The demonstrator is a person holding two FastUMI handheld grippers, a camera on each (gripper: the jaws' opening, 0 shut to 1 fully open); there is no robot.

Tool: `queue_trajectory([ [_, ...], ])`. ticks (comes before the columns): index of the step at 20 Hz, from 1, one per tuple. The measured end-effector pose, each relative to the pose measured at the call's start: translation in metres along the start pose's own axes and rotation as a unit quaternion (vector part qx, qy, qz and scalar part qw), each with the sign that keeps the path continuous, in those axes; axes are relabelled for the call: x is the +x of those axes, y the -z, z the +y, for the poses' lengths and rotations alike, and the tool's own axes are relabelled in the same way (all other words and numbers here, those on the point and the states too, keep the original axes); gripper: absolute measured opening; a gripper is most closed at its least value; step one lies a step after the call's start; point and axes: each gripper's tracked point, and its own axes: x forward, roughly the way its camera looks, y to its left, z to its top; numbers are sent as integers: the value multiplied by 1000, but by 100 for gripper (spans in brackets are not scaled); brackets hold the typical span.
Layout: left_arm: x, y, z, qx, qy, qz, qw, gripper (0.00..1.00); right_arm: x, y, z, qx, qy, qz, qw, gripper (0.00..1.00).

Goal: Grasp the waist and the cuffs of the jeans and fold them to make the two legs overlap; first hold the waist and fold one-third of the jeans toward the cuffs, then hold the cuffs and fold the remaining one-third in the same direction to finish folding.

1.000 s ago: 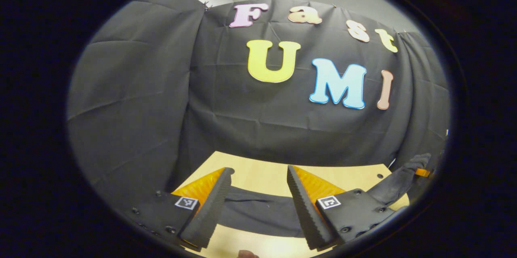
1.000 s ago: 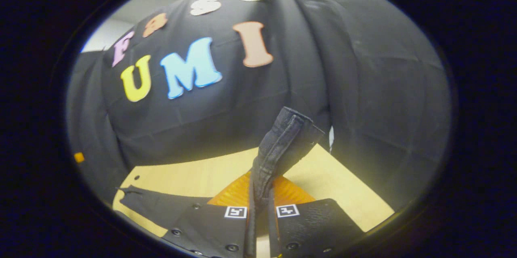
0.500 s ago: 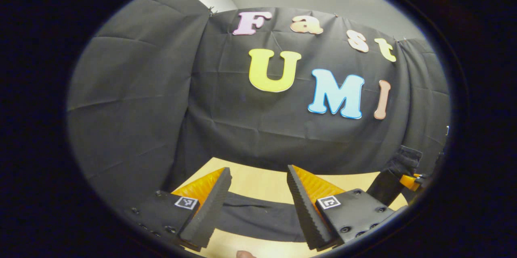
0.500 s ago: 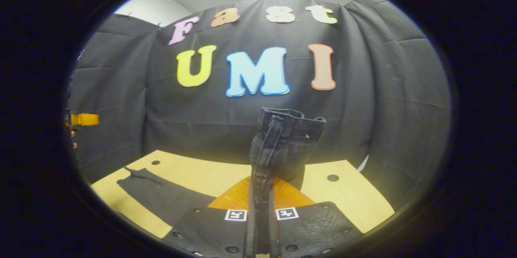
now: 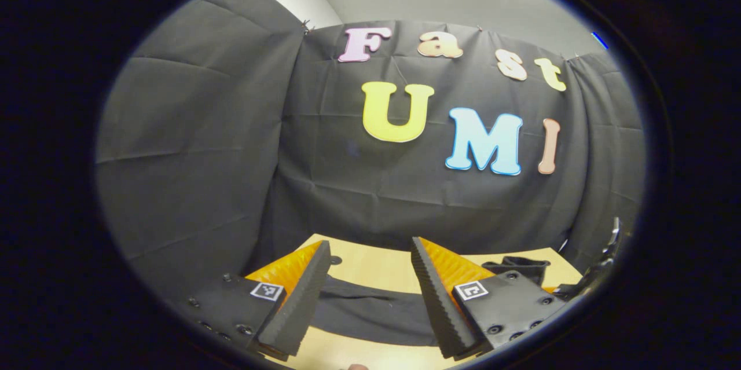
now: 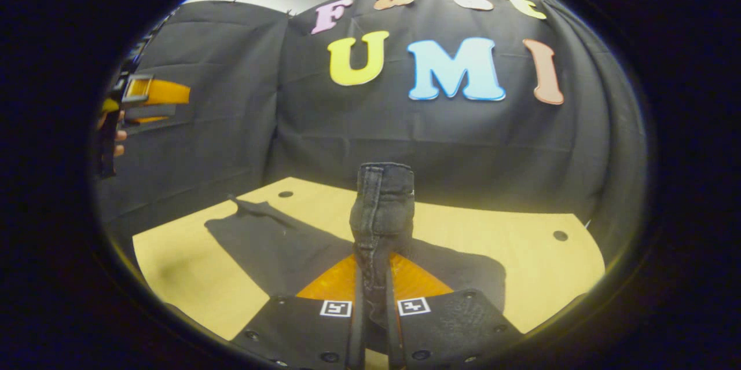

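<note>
The jeans (image 6: 278, 245) are spread dark and flat across the pale wooden worktop (image 6: 173, 266), with one end lifted clear of the surface. That raised end, a stitched hem or band (image 6: 383, 202), is seen in the right gripper view standing upright in a bunched fold above the rest of the cloth. Whether it is a cuff or the waist cannot be told. It is clamped by the right hand-held gripper (image 6: 373, 323), whose two fingers are pressed together on the cloth with the fabric pinched between them.

In the left gripper view, a strip of the jeans (image 5: 370, 312) is seen lying flat on the worktop (image 5: 376, 266), passing behind and between the fingers. The left hand-held gripper (image 5: 370, 295) is held with its fingers spread wide apart and nothing between them; it sits above the cloth and is not touching it. A further bunched bit of dark cloth (image 5: 518, 266) is seen near the right edge of the worktop.

At the far left of the right gripper view, the left hand-held gripper (image 6: 145, 101) is seen raised well above the worktop, with fingers of a person's hand (image 6: 118, 135) on it.
</note>
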Motion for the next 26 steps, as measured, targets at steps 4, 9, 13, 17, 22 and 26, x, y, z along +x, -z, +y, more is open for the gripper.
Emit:
queue_trajectory([
  [4,-21,6,10,-13,-22,-3,1000,92,13,29,26,9,-38,25,999,27],
  [9,-26,3,26,-54,-44,-15,997,90,0,45,33,-8,-57,51,997,69],
  [13,-15,21,42,-85,-63,7,994,90,-23,13,27,-17,-60,11,998,90],
  [17,5,64,73,-183,-74,74,978,91,-56,-19,2,-3,-13,-19,1000,90],
  [22,49,151,121,-310,-100,184,928,90,-101,-50,-41,29,63,-34,997,90],
  [26,76,202,162,-391,-115,222,886,92,-130,-82,-74,52,124,-70,988,91],
])
